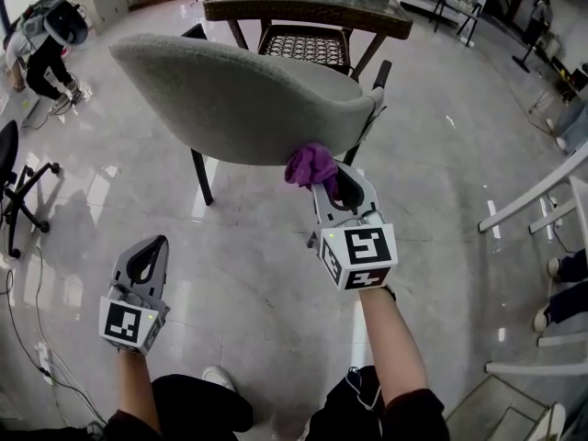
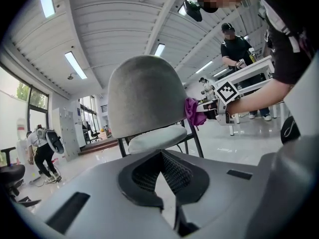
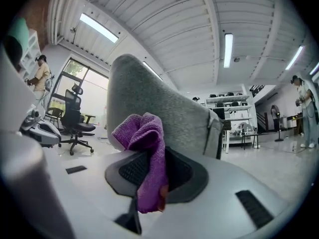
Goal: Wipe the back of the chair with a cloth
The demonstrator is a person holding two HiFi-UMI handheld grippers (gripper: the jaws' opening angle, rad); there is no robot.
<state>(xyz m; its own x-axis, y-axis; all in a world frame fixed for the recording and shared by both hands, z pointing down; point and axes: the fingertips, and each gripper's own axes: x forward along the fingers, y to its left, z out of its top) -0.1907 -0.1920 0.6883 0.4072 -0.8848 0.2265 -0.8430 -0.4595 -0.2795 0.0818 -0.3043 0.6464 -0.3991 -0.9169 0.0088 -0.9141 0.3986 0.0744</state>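
Note:
A grey upholstered chair [image 1: 239, 95] on dark legs stands before me, its rounded back [image 2: 144, 96] toward me. My right gripper [image 1: 336, 189] is shut on a purple cloth [image 1: 310, 164], which presses against the lower right edge of the chair back. In the right gripper view the cloth [image 3: 144, 156] hangs bunched between the jaws, with the grey back [image 3: 164, 108] just behind it. My left gripper [image 1: 145, 266] hangs low at the left, apart from the chair, jaws shut with nothing between them. The left gripper view shows the cloth [image 2: 195, 112] at the chair's right edge.
A dark table [image 1: 308, 3] stands behind the chair with a wicker stool [image 1: 305, 46] under it. A black office chair [image 1: 14, 186] is at the far left. A white frame [image 1: 542, 200] stands at the right. A person [image 1: 41, 53] crouches at the back left.

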